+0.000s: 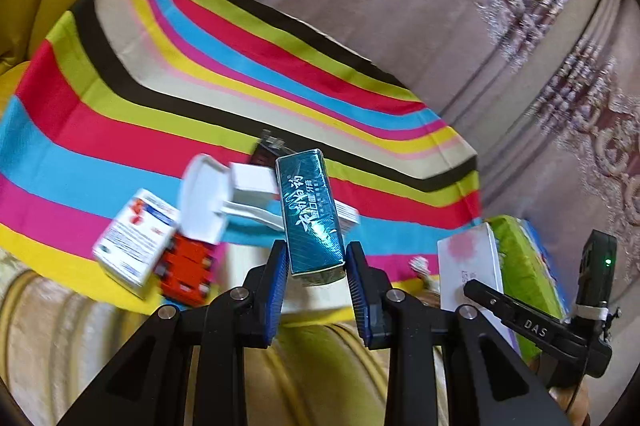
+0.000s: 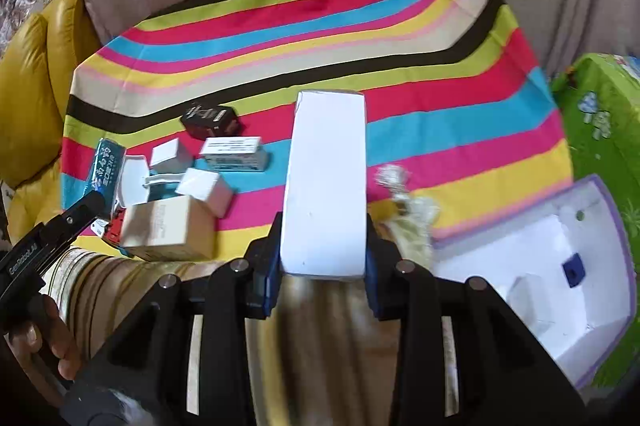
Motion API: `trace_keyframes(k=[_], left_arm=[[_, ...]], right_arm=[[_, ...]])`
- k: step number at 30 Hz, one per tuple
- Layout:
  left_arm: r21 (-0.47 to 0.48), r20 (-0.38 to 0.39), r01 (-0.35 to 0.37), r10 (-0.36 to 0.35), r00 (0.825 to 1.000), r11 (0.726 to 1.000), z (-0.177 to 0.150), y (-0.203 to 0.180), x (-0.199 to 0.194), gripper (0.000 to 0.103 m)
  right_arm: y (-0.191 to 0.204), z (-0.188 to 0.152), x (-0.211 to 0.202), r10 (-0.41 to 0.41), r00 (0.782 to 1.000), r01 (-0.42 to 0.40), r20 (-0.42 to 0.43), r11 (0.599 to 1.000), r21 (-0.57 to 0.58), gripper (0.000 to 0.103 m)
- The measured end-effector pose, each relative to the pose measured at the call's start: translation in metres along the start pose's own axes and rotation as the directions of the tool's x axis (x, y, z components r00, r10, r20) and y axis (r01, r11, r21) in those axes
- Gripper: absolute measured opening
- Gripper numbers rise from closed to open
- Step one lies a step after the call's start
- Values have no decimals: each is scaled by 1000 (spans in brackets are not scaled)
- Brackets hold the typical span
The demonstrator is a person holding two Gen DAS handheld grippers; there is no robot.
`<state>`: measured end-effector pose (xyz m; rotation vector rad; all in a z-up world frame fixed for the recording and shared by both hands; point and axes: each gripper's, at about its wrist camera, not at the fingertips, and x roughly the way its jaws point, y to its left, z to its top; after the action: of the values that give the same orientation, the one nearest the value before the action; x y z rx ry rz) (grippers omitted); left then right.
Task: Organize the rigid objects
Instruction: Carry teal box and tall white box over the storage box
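Note:
My left gripper (image 1: 316, 258) is shut on the near end of a teal box (image 1: 310, 214), which it holds lifted above the striped cloth (image 1: 160, 129). My right gripper (image 2: 324, 246) is shut on a long white box (image 2: 326, 177), also held above the cloth. The right wrist view shows the teal box (image 2: 105, 165) at the far left, with a finger (image 2: 86, 205) of the left gripper and a hand below it. The left wrist view shows the white box (image 1: 468, 266) at the right, with a black finger (image 1: 492, 300) of the right gripper against it.
A heap of small boxes lies on the cloth: a beige carton (image 2: 164, 226), white boxes (image 2: 206, 189), a black box (image 2: 212, 119), a red box (image 1: 186, 270) and a white-and-blue one (image 1: 136, 238). An open purple-edged case (image 2: 560, 266) sits on green fabric (image 2: 600, 105). A yellow cushion (image 2: 28, 97) lies left.

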<state>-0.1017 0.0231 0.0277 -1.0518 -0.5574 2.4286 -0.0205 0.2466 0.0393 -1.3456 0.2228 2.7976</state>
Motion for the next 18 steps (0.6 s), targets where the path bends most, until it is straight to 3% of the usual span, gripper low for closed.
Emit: trace_keyframes(k=[11,18], left_arm=[[102,-100,113,-103,990,988,-30,-70,19,31],[192,-217,180,-137,966,965,-56,-126,47,31]], right_arm=[[-105,-23,-32,-133,991,134,-18,980,146,38],[-174,-49,-38,-215,974,226,-72,942,250,38]])
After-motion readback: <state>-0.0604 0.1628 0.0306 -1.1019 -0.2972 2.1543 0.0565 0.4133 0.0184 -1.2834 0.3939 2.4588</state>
